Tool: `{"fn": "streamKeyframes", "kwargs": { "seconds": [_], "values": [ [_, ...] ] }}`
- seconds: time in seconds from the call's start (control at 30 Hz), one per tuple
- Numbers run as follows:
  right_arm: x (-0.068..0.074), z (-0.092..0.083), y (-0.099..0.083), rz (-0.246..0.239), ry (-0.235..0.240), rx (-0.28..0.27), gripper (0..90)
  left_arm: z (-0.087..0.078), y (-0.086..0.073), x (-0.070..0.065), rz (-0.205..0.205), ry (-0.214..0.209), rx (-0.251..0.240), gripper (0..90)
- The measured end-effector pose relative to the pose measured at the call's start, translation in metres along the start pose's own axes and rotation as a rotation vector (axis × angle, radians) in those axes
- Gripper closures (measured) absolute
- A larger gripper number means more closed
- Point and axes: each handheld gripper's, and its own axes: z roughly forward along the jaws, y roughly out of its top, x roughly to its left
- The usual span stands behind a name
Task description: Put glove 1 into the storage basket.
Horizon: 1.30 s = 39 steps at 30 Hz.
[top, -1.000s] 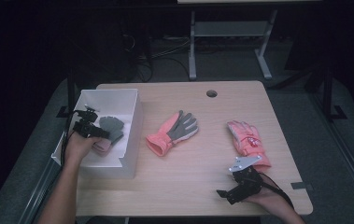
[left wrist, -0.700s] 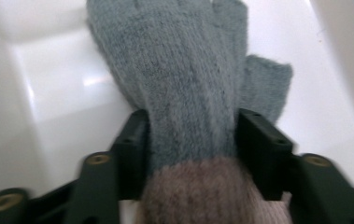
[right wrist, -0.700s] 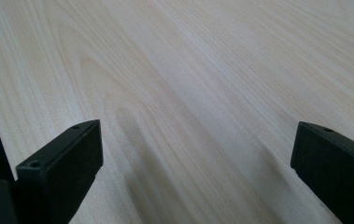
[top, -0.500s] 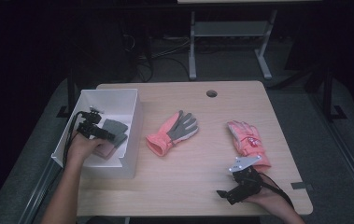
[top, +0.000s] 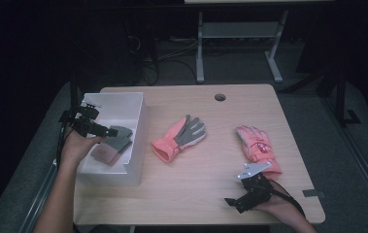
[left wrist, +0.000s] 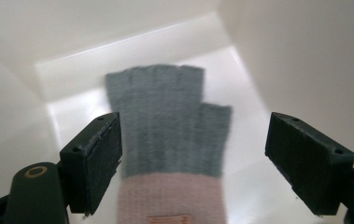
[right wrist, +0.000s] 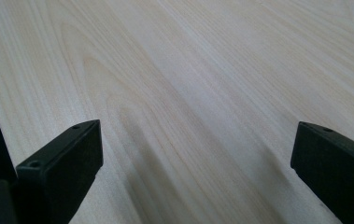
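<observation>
Lifted since a second ago, the left gripper hangs above the fingerless glove lying flat in the white bin, jaws just opened wide, walls close around. Right gripper, jaws wide, rests on open table near its front edge.

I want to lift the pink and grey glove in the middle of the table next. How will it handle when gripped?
The pink and grey glove lies flat and slightly creased, so it will probably droop from the tongs rather than hold shape. It looks padded yet thin, likely light. Its fabric seems unlikely to slip, and pushed across the table it should bunch, not slide cleanly.
</observation>
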Motion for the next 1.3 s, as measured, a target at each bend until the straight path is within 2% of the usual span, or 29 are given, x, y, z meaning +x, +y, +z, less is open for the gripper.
{"fn": "streamKeyframes", "kwargs": {
  "seconds": [0.5, 0.63, 0.73, 0.97, 1.07, 1.23, 1.3],
  "values": [
    [0.000, 0.001, 0.000, 0.001, 0.007, 0.003, 2.1, -0.021, 0.019, -0.043, 0.107, -0.144, -0.078, 23.8],
    [0.000, 0.000, -0.001, 0.002, 0.006, 0.003, 2.1, -0.025, 0.023, -0.059, 0.140, -0.180, -0.097, 30.0],
    [0.000, 0.000, -0.001, 0.000, 0.006, 0.005, 2.1, -0.025, 0.026, -0.071, 0.155, -0.230, -0.105, 37.3],
    [0.001, 0.000, 0.000, -0.005, 0.006, 0.006, 2.1, -0.022, 0.027, -0.104, 0.187, -0.315, -0.126, 56.2],
    [0.001, 0.001, 0.000, -0.007, 0.009, 0.004, 2.1, -0.020, 0.027, -0.118, 0.213, -0.332, -0.126, 66.1],
    [0.000, -0.001, -0.001, -0.001, 0.007, 0.006, 2.1, -0.017, 0.025, -0.138, 0.240, -0.349, -0.131, 87.9],
    [0.000, -0.001, 0.000, -0.001, 0.007, 0.006, 2.1, -0.015, 0.024, -0.147, 0.247, -0.353, -0.127, 89.6]
  ]
}}
